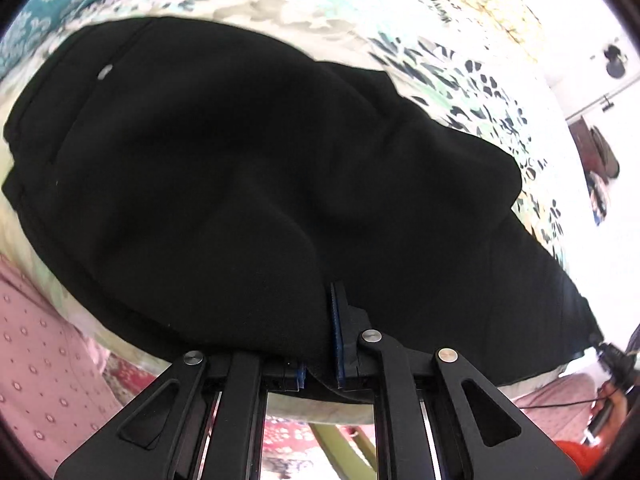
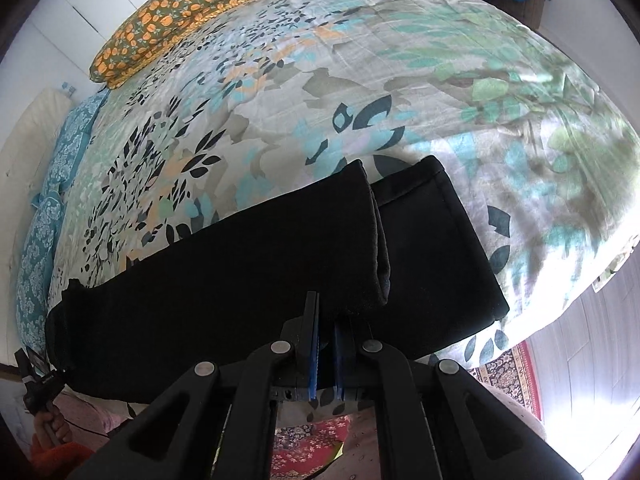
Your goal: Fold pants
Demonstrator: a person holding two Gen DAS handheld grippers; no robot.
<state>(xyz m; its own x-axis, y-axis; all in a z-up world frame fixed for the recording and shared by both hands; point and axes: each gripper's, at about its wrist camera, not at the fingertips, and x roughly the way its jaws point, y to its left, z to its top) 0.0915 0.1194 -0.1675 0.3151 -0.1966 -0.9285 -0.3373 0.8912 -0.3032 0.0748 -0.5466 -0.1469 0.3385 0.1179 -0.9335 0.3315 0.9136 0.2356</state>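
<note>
Black pants (image 1: 240,168) lie on a floral bedsheet (image 1: 460,72). In the left wrist view the waist end with a small silver button fills the frame. My left gripper (image 1: 320,344) is shut on the near edge of the pants; the fabric drapes over and hides its left finger. In the right wrist view the pants (image 2: 224,280) show two leg ends, one leg laid partly over the other. My right gripper (image 2: 326,328) is shut on the near hem edge of the upper leg.
An orange patterned pillow (image 2: 176,12) lies at the far end of the bed. Teal patterned pillows (image 2: 52,184) lie along the left side. A red patterned rug (image 2: 308,444) covers the floor below the near bed edge.
</note>
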